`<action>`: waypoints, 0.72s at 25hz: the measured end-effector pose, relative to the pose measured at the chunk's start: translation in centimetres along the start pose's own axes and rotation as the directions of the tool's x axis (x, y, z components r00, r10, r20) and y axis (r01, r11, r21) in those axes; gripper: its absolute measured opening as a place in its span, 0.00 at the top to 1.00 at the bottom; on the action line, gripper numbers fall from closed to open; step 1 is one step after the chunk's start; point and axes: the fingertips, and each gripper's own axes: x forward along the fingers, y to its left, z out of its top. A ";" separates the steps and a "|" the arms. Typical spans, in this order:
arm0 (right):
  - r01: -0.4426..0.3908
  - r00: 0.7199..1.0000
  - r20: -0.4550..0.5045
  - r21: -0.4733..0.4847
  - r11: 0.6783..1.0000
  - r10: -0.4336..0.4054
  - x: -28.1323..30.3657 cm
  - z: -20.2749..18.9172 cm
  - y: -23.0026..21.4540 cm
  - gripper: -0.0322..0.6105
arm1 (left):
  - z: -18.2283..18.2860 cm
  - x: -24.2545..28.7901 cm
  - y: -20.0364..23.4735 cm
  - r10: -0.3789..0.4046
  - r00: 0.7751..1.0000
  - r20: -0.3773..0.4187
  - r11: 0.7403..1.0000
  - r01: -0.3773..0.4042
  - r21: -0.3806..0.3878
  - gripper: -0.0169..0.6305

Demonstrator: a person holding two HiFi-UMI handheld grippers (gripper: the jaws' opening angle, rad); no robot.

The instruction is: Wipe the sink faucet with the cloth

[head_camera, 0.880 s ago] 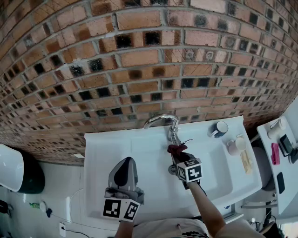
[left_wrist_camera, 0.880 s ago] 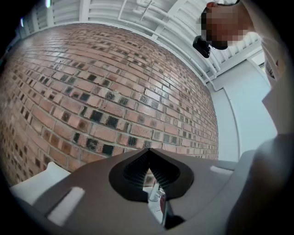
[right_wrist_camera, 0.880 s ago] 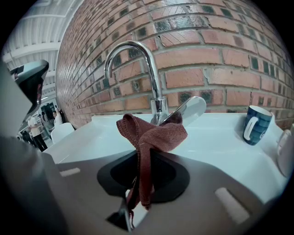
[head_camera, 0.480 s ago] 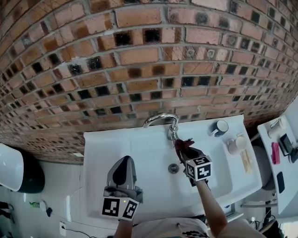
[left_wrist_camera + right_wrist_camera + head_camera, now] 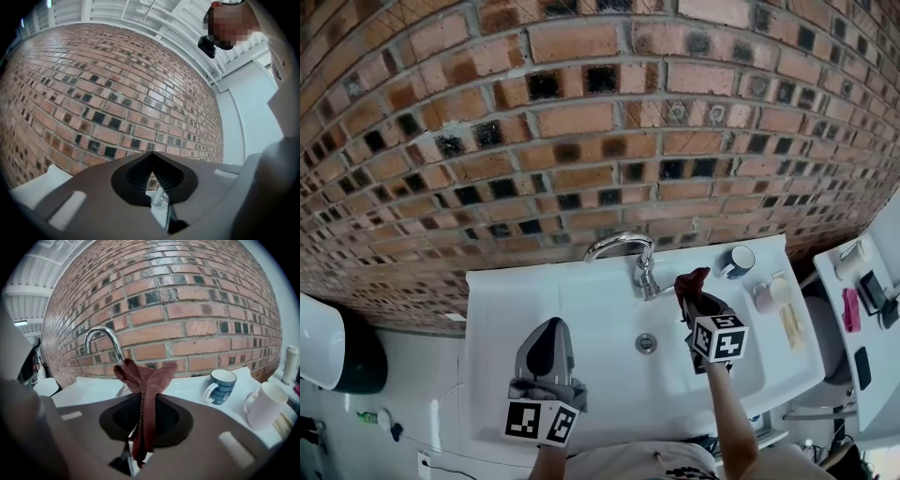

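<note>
Right gripper: jaws clenched on the dark red cloth, a folded terry strip with a stitched edge. It is pinched upright between ribbed black pads, with its bunched top fanning above them and a tail hanging below. Seen from the head view, it is held over the right part of the white sink, the cloth just right of the faucet base and apart from it. Left gripper: jaws closed together, nothing between them, low over the sink's left front and well apart from the cloth. Faucet: chrome, arched gooseneck spout, at the sink's back edge against a red brick wall. Round metal drain: in the basin floor, between the two grippers. Blue mug and white mug: on the ledge to the right
</note>
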 end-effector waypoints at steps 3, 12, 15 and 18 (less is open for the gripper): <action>-0.158 0.985 -0.065 -0.010 0.987 0.157 1.0 -1.5 5.2 0.87 | 0.0 0.1 -0.1 -0.002 1.000 0.000 1.000 0.002 -0.001 0.97; -0.259 0.951 -0.198 -0.100 0.961 0.236 8.0 -1.3 12.9 0.87 | 0.0 -0.4 1.0 0.025 1.000 -0.003 1.000 -0.025 -0.001 0.97; -0.204 0.964 -0.195 -0.090 0.975 0.183 8.5 -0.4 11.8 0.87 | 0.1 -0.5 1.7 0.042 0.999 -0.002 0.999 -0.042 -0.003 0.97; -0.178 0.970 -0.175 -0.043 0.983 0.168 8.1 0.5 10.5 0.87 | 0.0 -0.4 2.0 0.045 0.999 -0.003 0.999 -0.045 -0.004 0.97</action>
